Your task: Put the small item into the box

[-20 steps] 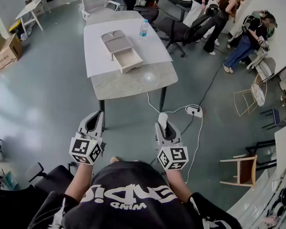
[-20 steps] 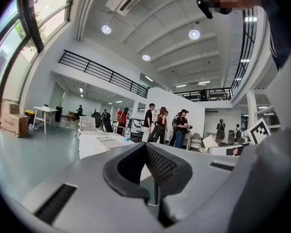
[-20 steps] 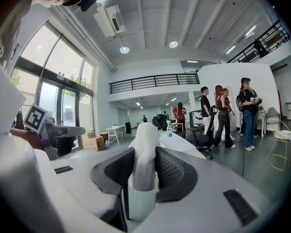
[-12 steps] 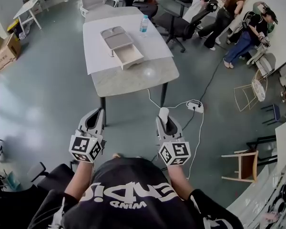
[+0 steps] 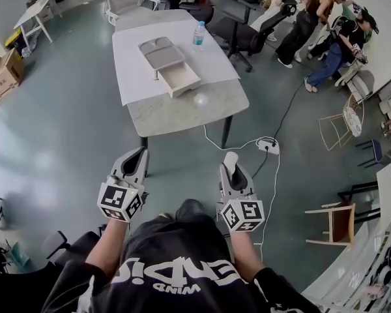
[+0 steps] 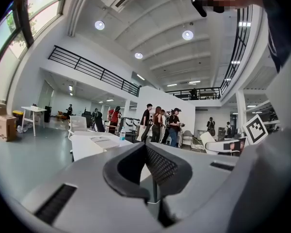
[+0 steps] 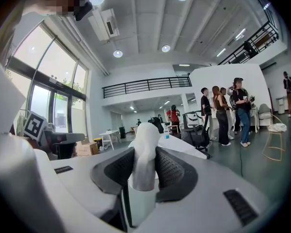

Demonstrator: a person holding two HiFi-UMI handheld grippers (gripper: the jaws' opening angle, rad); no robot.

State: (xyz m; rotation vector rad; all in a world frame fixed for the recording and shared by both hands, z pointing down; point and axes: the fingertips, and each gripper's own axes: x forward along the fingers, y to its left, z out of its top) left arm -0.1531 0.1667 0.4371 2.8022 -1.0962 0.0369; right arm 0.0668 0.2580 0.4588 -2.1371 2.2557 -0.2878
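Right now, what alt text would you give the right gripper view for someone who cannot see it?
A small white item is pinched between the two dark textured pads of the right gripper, seen close up. Beyond it are a white table, a water bottle and several people standing in a bright, high-ceilinged hall.

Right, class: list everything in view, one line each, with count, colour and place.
table: one, pale stone, room centre
sheet: one, white, on the table
box: one, grey, on the sheet, drawer open
bottle: one, clear, table's far edge
power strip: one, white, floor beside table
cardboard box: one, brown, far left
people: several, mostly dark-clothed, far right
small item: one, white, in right gripper
left gripper: one, grey, shut, empty
right gripper: one, grey, shut on small item
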